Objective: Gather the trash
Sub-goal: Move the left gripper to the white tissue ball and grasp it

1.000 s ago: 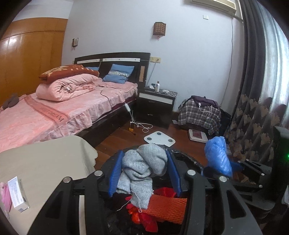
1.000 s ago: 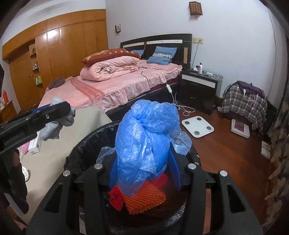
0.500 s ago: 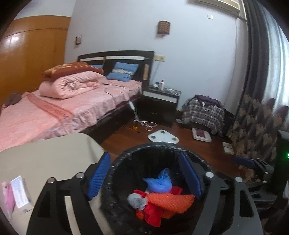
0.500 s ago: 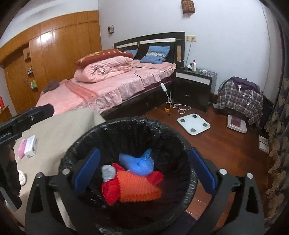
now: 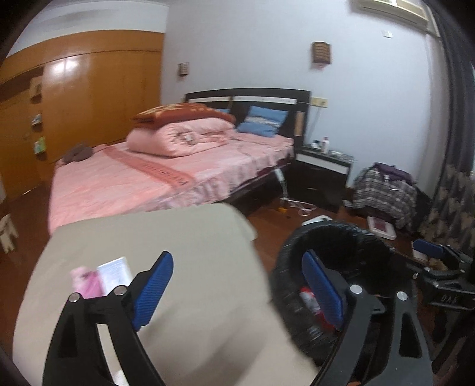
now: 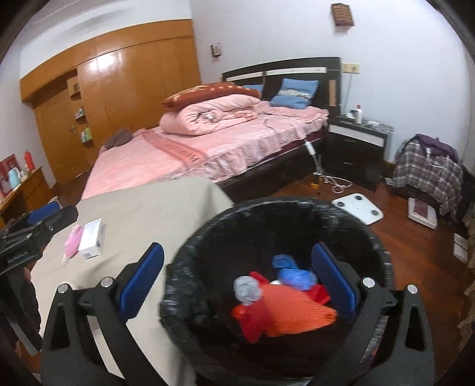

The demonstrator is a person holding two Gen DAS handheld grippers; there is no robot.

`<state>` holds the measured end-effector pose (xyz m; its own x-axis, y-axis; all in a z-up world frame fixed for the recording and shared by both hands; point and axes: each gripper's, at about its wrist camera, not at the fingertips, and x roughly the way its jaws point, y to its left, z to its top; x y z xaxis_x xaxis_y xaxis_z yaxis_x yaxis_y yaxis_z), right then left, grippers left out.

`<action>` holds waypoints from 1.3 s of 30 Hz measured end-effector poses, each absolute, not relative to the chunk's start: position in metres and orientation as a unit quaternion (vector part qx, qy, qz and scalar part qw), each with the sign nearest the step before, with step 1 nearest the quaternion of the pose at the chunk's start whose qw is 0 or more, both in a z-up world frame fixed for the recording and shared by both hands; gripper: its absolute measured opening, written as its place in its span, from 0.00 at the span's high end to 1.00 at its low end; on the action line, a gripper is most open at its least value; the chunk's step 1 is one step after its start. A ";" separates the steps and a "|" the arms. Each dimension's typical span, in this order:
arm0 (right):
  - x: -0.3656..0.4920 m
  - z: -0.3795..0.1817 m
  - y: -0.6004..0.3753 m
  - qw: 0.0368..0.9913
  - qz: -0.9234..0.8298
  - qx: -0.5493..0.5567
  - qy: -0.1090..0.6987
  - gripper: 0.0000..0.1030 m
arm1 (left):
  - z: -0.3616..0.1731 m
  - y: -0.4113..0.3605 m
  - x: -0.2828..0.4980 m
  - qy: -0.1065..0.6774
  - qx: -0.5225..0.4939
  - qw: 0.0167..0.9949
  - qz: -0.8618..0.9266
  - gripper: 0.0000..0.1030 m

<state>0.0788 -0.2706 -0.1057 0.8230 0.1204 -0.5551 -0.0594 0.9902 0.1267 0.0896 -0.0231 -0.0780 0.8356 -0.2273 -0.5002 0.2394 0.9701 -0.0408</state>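
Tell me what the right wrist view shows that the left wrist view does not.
Only the right wrist view shows the bin's contents clearly: blue bag, grey wad, orange net. Only the left wrist view shows the air conditioner. Both share the trash bin, white box, pink item on the table, and open grippers.

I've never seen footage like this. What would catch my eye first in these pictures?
Probably the black-lined trash bin low in the right wrist view, with an orange mesh piece, a blue bag and a grey wad inside. Behind it stretches the pink bed. On the beige table to the left lie a small white box and a pink item.
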 end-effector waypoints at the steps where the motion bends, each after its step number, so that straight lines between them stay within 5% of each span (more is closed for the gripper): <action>1: 0.080 -0.107 -0.263 0.953 0.054 0.051 0.295 0.06 | -0.082 -0.010 0.086 0.264 0.010 0.959 -0.108 0.15; 16: 0.091 -0.122 -0.158 0.941 0.156 0.042 0.298 0.06 | -0.136 0.090 0.051 0.316 -0.014 0.949 -0.003 0.15; 39: 0.096 -0.144 -0.132 0.933 0.163 0.015 0.321 0.06 | -0.187 0.096 0.054 0.375 -0.063 0.925 0.005 0.18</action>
<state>0.0960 -0.1323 -0.1443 0.7410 0.3138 -0.5937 -0.2942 0.9464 0.1330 0.0541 0.0956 -0.1873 0.7186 -0.0382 -0.6944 -0.0564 0.9920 -0.1129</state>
